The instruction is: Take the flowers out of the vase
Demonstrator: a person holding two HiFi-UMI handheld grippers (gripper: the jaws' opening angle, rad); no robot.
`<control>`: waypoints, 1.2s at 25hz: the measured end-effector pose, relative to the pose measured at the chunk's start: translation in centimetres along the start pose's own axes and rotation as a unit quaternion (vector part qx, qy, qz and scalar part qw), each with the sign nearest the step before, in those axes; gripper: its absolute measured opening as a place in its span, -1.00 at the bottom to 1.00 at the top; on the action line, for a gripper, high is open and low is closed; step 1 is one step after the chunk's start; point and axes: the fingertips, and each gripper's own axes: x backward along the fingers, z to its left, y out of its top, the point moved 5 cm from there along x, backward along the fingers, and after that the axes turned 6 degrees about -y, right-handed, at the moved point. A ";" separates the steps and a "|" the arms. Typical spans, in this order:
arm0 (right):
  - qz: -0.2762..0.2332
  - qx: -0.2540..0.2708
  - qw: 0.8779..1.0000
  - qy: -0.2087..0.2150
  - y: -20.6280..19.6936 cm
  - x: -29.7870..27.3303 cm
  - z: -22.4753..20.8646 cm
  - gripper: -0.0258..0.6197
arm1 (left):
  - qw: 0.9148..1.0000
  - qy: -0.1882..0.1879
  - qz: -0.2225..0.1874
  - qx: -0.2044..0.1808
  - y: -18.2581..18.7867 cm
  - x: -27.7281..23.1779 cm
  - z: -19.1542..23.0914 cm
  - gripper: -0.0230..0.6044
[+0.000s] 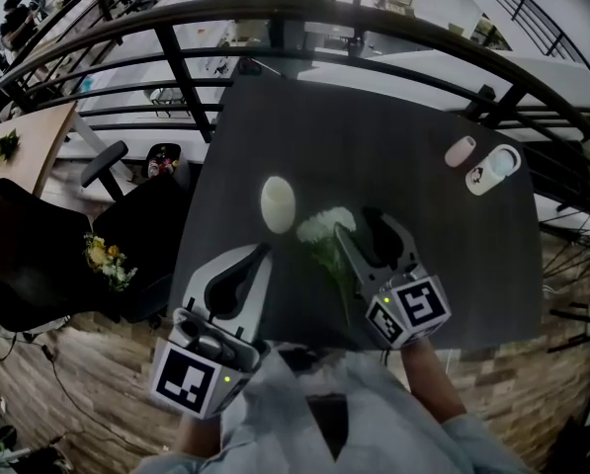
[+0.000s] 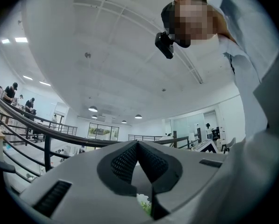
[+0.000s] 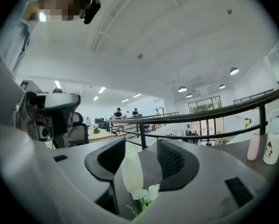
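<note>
A white vase (image 1: 278, 203) stands upright on the dark table (image 1: 423, 265); in the right gripper view the vase (image 3: 129, 171) shows beyond the gap between the jaws. White flowers (image 1: 324, 226) with green stems lie out of the vase, just right of it, and the flowers (image 3: 146, 195) also show low down in the right gripper view. My right gripper (image 1: 364, 227) hovers over the stems, jaws apart, nothing pressed between its pads (image 3: 140, 146). My left gripper (image 1: 263, 253) is near the table's front edge, left of the flowers, its jaws meeting at the tips (image 2: 137, 144).
A pink bottle (image 1: 461, 151) and a white lidded cup (image 1: 494, 171) lie at the table's far right. A black railing (image 1: 275, 13) curves behind the table. A black chair holding a bouquet (image 1: 109, 257) stands to the left, on the floor.
</note>
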 end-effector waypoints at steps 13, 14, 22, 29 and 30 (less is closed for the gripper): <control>-0.092 0.009 0.996 0.012 5.7 4.2 1.6 -0.92 | 1.000 0.000 -0.009 -0.012 0.8 0.2 -2.0 -0.93; -0.091 0.016 0.996 0.012 5.8 4.4 1.7 -0.92 | 1.000 0.001 -0.010 -0.013 0.8 0.3 -2.0 -0.93; -0.100 0.037 0.994 0.009 7.1 6.1 2.2 -0.92 | 1.000 0.002 -0.010 -0.018 1.0 0.4 -2.8 -0.93; -0.085 0.041 0.995 0.014 7.2 6.1 2.4 -0.93 | 1.000 0.002 -0.015 -0.016 1.0 0.2 -2.8 -0.93; -0.083 0.041 0.996 0.014 7.2 6.1 2.4 -0.93 | 1.000 0.001 -0.016 -0.016 1.0 0.2 -2.8 -0.93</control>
